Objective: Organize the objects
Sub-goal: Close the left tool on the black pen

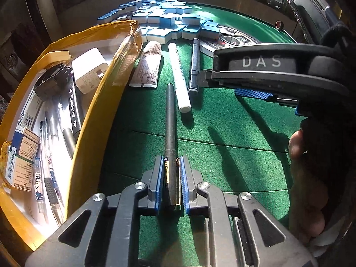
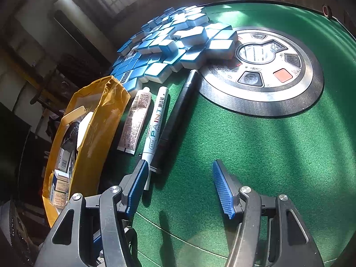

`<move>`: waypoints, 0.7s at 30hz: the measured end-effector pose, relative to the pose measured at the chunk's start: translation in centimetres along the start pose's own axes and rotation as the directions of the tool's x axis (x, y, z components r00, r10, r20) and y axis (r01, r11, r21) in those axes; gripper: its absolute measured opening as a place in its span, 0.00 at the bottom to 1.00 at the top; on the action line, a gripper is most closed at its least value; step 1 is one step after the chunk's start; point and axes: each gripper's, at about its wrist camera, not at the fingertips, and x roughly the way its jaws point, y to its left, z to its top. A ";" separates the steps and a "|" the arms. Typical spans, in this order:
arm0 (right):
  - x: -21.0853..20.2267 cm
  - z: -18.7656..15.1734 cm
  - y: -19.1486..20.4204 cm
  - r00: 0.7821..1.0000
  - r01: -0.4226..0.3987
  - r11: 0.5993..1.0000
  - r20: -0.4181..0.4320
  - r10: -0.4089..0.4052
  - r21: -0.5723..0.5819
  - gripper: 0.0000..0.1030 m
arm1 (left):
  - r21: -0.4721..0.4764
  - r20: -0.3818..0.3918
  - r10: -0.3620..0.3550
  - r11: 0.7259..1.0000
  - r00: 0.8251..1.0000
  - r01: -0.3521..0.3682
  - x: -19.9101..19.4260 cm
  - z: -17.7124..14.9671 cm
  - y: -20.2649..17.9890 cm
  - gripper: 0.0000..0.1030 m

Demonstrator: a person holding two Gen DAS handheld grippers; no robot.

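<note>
My left gripper (image 1: 170, 162) is shut on a dark grey pen (image 1: 170, 120) that points away over the green felt. A yellow cardboard box (image 1: 93, 102) stands to its left, holding pens, small cartons and a white charger (image 1: 90, 70). A white paint marker (image 1: 179, 77), a black pen (image 1: 194, 66) and a white tube (image 1: 146, 65) lie on the felt ahead. My right gripper (image 2: 180, 173) is open and empty above the felt, its left finger near the paint marker (image 2: 155, 124), black pen (image 2: 175, 120) and tube (image 2: 135, 120). It shows from the side in the left wrist view (image 1: 262, 82).
A pile of blue and white mahjong tiles (image 2: 175, 44) lies at the far side of the table. A round metal control hub (image 2: 264, 71) sits in the table's centre. The box (image 2: 89, 138) stands at the table's left edge.
</note>
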 end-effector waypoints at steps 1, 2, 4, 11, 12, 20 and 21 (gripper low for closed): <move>0.0 0.0 0.0 1.000 0.000 1.000 0.000 0.000 0.000 0.53 | 0.004 0.000 -0.003 1.000 1.000 0.003 -0.1 -0.2 -0.1 0.12; 0.0 0.0 0.0 1.000 0.000 1.000 0.000 0.000 0.001 0.53 | 0.011 0.004 -0.002 1.000 1.000 0.002 -0.1 -0.3 -0.1 0.12; 0.0 -0.1 0.1 1.000 0.000 1.000 0.001 0.000 0.000 0.53 | 0.016 0.007 -0.004 1.000 1.000 0.004 -0.1 -0.3 -0.2 0.12; 0.0 -0.2 0.2 1.000 0.003 1.000 0.002 -0.003 0.000 0.53 | -0.004 0.003 -0.023 1.000 1.000 0.023 0.1 -0.1 0.0 0.12; 0.0 -0.2 0.2 1.000 0.003 1.000 0.002 -0.003 0.000 0.53 | 0.000 0.006 -0.019 1.000 1.000 0.019 0.1 -0.1 -0.1 0.12; 0.0 -0.2 0.2 1.000 0.004 1.000 0.002 -0.004 -0.002 0.53 | -0.026 0.015 -0.025 0.999 1.000 0.026 0.0 -0.1 0.2 0.12; 0.0 -0.2 0.2 1.000 0.005 1.000 0.002 -0.005 -0.002 0.53 | -0.032 0.012 -0.031 0.999 0.999 0.031 0.0 -0.1 0.3 0.12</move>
